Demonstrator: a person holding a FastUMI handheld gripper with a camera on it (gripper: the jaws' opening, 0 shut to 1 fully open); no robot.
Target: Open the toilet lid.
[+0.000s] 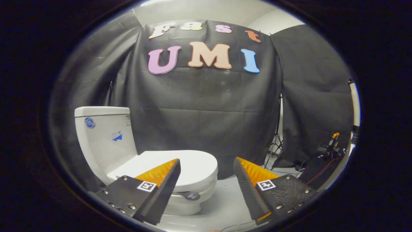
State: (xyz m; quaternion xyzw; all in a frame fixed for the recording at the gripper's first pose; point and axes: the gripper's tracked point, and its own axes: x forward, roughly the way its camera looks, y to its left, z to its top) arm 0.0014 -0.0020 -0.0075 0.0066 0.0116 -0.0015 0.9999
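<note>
Tool (pixel 206 180): fingers spread wide, pinching nothing, held low and level, seemingly to approach the lid's front lip. Toilet lid (pixel 190 166): down flat on the bowl, just beyond the left finger. Cistern (pixel 104 135): behind it. Tripod (pixel 276 145) and cables: against the cloth wall, well apart.

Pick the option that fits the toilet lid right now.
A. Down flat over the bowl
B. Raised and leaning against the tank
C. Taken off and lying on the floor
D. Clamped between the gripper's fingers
A: the toilet lid lies flat and closed over the bowl, ahead of the tank, while the gripper is open and holds nothing.
</note>
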